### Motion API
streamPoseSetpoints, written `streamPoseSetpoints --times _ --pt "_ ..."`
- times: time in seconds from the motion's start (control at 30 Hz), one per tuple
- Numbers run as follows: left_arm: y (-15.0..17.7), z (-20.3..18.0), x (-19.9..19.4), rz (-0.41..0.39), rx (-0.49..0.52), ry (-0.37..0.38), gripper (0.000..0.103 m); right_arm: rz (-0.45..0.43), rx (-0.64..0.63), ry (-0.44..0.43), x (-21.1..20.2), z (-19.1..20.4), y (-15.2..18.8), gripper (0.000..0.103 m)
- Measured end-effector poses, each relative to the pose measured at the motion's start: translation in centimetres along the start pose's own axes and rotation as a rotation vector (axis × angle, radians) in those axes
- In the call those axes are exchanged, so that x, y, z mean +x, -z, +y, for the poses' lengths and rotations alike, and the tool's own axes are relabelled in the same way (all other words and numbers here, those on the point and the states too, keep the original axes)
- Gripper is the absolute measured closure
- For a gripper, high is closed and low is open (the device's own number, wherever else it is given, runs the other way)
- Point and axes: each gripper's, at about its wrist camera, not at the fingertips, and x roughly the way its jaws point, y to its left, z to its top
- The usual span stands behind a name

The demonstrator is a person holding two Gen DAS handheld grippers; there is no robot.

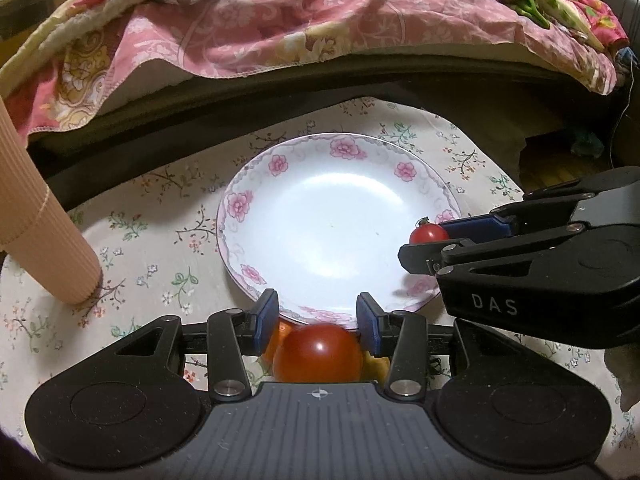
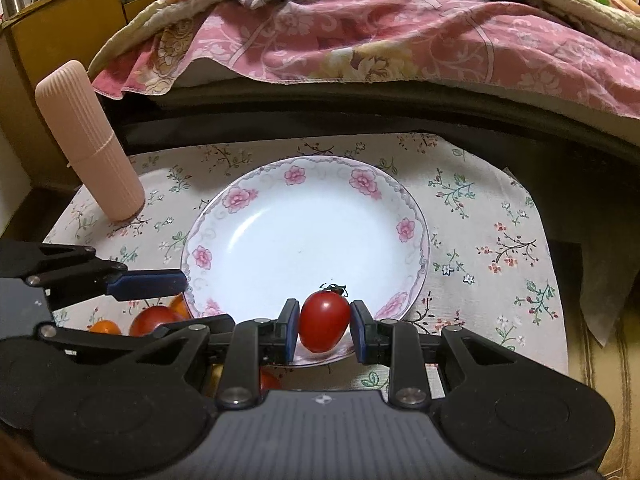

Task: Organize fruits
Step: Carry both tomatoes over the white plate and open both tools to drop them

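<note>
A white plate [image 1: 320, 220] [image 2: 304, 232] with pink flowers on its rim lies on a floral cloth [image 2: 480, 240]. My right gripper [image 2: 325, 320] [image 1: 420, 240] is shut on a small red cherry tomato [image 2: 323, 322] [image 1: 428, 234] and holds it over the plate's near right rim. My left gripper [image 1: 318, 320] [image 2: 202, 302] stands open just in front of the plate, above a cluster of small tomatoes. A red tomato [image 1: 318, 354] [image 2: 154, 320] lies between its fingers, with an orange one [image 1: 276, 340] and a yellow one [image 1: 378, 366] beside it.
A pink ribbed cylinder [image 1: 44, 232] [image 2: 88, 140] stands on the cloth to the plate's left. Behind the table lies a bed with a pink floral blanket [image 1: 280, 20] hanging over its edge. More orange tomatoes [image 2: 105, 327] lie under the left gripper.
</note>
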Motion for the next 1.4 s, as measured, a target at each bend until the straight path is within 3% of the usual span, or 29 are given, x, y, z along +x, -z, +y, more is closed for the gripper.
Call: streamPoseSetpoints --times 0.23,0.5,1.4 --pt "0.1 0.3 -0.4 0.0 -0.004 0.005 0.051 -0.002 -0.017 0.001 -0.1 0.3 0.2 0.072" --pt "2.3 0.9 -0.6 0.062 -0.012 -0.003 0.052 0.001 -0.026 0.004 -0.5 0.7 0.5 0.073" --pt "0.4 0.9 -0.9 0.005 -0.067 0.024 0.054 -0.006 0.044 0.001 -0.2 -0.3 0.3 0.071"
